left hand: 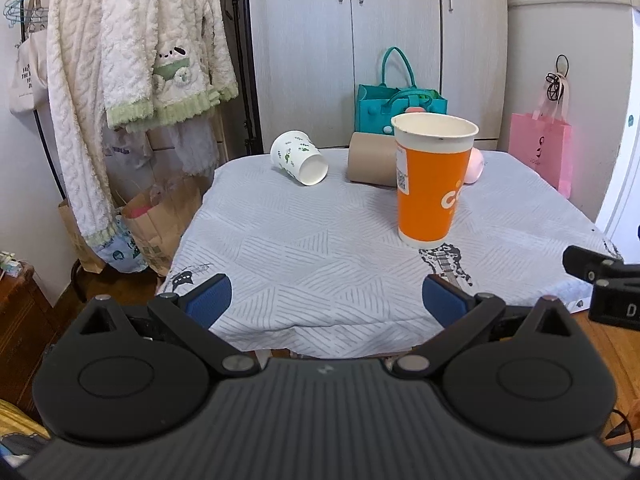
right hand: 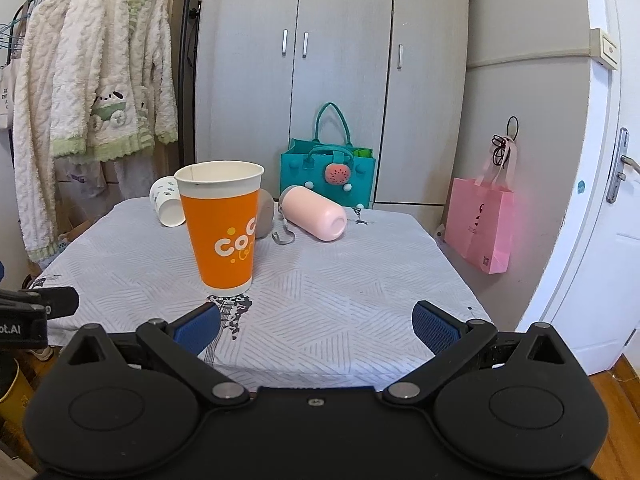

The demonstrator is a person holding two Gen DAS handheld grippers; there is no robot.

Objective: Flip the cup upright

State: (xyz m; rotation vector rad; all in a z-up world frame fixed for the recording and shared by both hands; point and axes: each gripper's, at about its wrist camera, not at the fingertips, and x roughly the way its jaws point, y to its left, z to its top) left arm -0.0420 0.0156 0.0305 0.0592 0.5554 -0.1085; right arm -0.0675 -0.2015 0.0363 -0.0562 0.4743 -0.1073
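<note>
Left wrist view: the left gripper (left hand: 326, 300) is hovering at the near edge of the table (left hand: 280, 248), its blue-padded fingers (left hand: 210, 300) spread wide apart and gripping nothing. Right wrist view: the right gripper (right hand: 316, 326) is likewise hanging over the near edge, its fingers (right hand: 434, 326) standing well apart and empty. Just beyond both, the orange paper cup (left hand: 434, 184) is standing upright on the patterned grey tablecloth (right hand: 360, 280), mouth up, touching neither gripper. Farther back, three vessels are lying on their sides: a white paper cup with green print (left hand: 298, 158) at the far left, open end facing the camera; a brown cardboard cup (left hand: 370, 158) behind the orange cup; and a pink tumbler (right hand: 316, 218) to the right, with a grey strap (right hand: 283, 237) trailing on the cloth beside it. Behind the table, a teal felt handbag (right hand: 328, 172) is resting against the grey wardrobe (right hand: 332, 60). A pink paper bag (right hand: 480, 224) is hanging at the right, and fleecy cream garments (left hand: 132, 48) are hanging on a rack at the left.
</note>
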